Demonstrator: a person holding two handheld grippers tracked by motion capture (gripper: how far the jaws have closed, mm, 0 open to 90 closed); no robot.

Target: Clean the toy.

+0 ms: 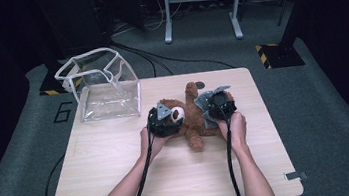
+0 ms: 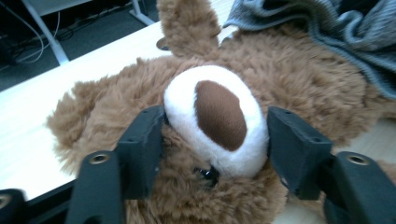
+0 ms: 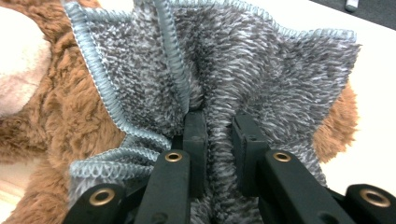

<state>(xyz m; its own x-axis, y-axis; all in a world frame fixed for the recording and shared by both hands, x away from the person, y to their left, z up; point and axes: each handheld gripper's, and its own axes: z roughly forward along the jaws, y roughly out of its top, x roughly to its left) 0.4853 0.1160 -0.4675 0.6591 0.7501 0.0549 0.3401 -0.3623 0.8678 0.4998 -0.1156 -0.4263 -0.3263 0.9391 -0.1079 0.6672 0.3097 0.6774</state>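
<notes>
Forearms come in from the near edge of the table (image 1: 122, 185), each hand wrapped round a gripper. Between them a brown teddy bear (image 1: 192, 118) lies on its back near the table's middle, slightly toward the far side, one leg pointing to the near edge and one limb raised toward the far edge.

Across the bear's body lies a grey knitted cloth (image 3: 243, 70) with a pale stitched hem. The right gripper (image 3: 219, 135) has its jaws drawn nearly together on a bunched fold of that cloth, the knit squeezed in the narrow slot between the pads. In the high view this gripper (image 1: 221, 103) sits on the right side of the bear.

The left gripper (image 2: 215, 135) stands about half open around the bear's white muzzle (image 2: 217, 119) with its dark brown nose; the left pad touches the muzzle's edge, and the right pad lies against or just beside its other side. Whether they press I cannot tell. From above, that gripper (image 1: 165, 119) is at the bear's head on the left.

Farther left, at the table's far left corner, stands a clear plastic bag (image 1: 103, 86) with white trim, well apart from the bear.
</notes>
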